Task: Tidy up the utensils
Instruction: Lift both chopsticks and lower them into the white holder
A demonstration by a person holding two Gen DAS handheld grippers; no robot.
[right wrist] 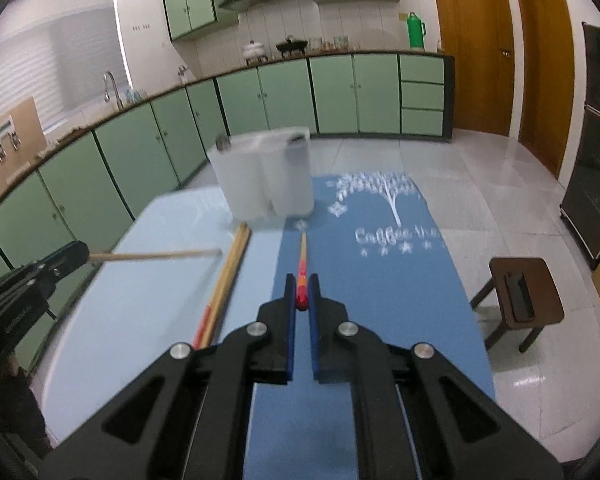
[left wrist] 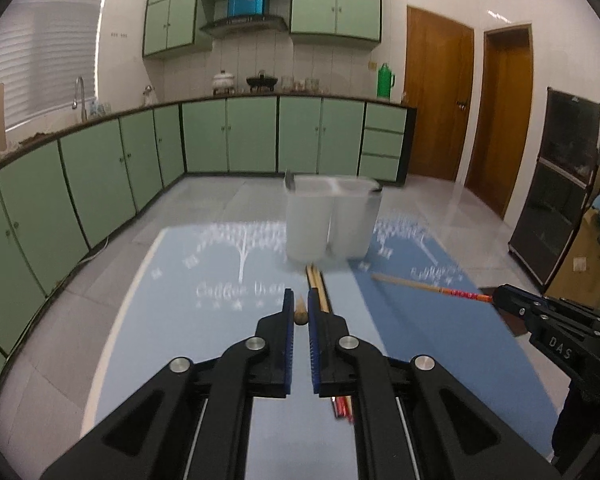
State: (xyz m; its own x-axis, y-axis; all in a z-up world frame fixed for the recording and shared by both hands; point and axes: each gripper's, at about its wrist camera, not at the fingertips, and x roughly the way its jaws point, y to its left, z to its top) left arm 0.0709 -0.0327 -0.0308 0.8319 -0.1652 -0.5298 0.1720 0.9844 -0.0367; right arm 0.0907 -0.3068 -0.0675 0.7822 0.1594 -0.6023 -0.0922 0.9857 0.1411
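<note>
Grippers both clenched, each on a single chopstick. Left gripper [left wrist: 299,307] pinches a plain wooden chopstick [left wrist: 300,312] between its blue pads, seen end-on in the left wrist view; from the right wrist view the same stick [right wrist: 156,256] runs out of the left gripper [right wrist: 82,254] toward table centre, tip near the holder base. Right gripper [right wrist: 302,291] grips the red-orange painted end of a second chopstick [right wrist: 302,264], shaft pointing forward along the fingers; left wrist view shows it [left wrist: 428,286] sticking out of the right gripper [left wrist: 500,298] at the right edge. Both held sticks look clear of the table. More chopsticks [left wrist: 318,292] lie flat on the table, side by side, just right of the left gripper's fingers, red ends toward the camera, far tips just in front of the holder; count unclear, at least two. Table [right wrist: 140,320] has a pale blue cover and a darker blue runner [right wrist: 380,280] with white tree print. White utensil holder [left wrist: 332,220] stands upright on the table beyond the loose chopsticks, two compartments visible, motion-blurred, contents not readable. Brown stool [right wrist: 520,292] sits on the floor right of the table. Green cabinets [left wrist: 252,136] line the far walls.
</note>
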